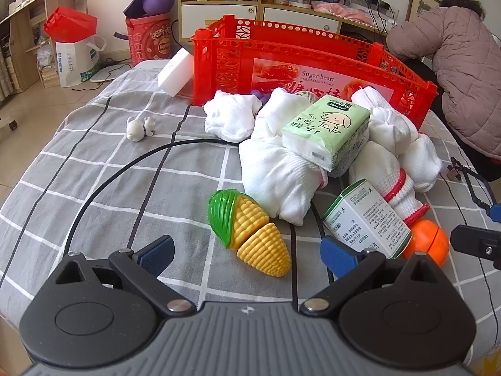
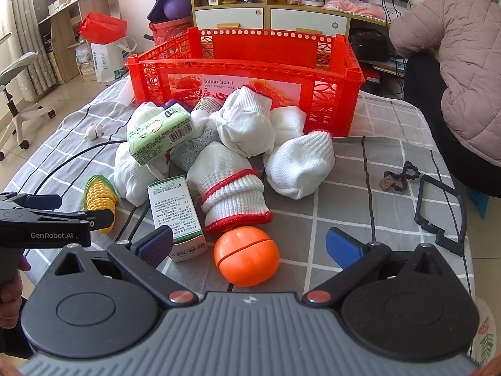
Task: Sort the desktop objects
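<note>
A toy corn (image 1: 250, 230) lies on the grey checked cloth just ahead of my left gripper (image 1: 247, 255), which is open and holds nothing. An orange toy ball (image 2: 246, 256) rests between the open fingers of my right gripper (image 2: 250, 247), untouched. A white and green box (image 2: 177, 216) lies by the right gripper's left finger. A pile of white gloves (image 2: 244, 144) carries a green tissue pack (image 1: 328, 130). Behind the pile stands a red basket (image 2: 250, 62). The corn (image 2: 98, 199) and the left gripper's side show at the left of the right wrist view.
A small grey figurine (image 1: 141, 128) and a white box (image 1: 175, 72) sit at the far left of the cloth. A black frame (image 2: 441, 210) and a dark hair tie (image 2: 399, 177) lie at the right. A person in a padded jacket (image 2: 454, 56) leans at the back right. Black cables cross the cloth.
</note>
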Tool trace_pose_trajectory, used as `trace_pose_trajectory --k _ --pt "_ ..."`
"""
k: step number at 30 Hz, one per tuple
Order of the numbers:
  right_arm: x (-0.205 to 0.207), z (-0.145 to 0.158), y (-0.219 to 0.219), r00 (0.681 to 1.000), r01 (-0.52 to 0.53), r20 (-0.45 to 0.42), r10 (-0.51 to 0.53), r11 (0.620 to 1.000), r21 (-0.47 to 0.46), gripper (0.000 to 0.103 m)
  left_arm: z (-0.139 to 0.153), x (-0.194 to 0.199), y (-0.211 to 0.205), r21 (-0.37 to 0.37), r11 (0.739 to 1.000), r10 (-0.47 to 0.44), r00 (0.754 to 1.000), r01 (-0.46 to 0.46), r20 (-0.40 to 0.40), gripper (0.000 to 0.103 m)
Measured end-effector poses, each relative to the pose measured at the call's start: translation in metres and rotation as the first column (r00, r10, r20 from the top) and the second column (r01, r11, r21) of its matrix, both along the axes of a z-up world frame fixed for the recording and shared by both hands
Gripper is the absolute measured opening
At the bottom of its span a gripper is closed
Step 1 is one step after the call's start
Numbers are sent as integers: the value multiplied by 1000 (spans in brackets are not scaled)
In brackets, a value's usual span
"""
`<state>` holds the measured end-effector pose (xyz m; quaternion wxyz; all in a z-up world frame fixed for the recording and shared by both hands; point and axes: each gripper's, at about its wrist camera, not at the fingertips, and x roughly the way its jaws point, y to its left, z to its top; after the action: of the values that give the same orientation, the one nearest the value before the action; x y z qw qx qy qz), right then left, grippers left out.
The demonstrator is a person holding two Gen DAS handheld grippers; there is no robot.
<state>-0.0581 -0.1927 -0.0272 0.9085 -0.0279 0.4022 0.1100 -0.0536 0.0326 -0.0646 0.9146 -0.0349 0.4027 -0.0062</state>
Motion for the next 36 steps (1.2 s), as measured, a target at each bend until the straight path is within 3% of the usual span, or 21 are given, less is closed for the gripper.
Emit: trace_pose_trajectory --k 22,36 --pt "2 -5 16 999 -35 -5 35 999 5 101 -20 22 -3 77 993 88 996 -87 -18 101" --pt "4 -10 35 997 -80 -3 80 997 -8 101 -29 30 -4 88 991 106 994 -104 -27 101"
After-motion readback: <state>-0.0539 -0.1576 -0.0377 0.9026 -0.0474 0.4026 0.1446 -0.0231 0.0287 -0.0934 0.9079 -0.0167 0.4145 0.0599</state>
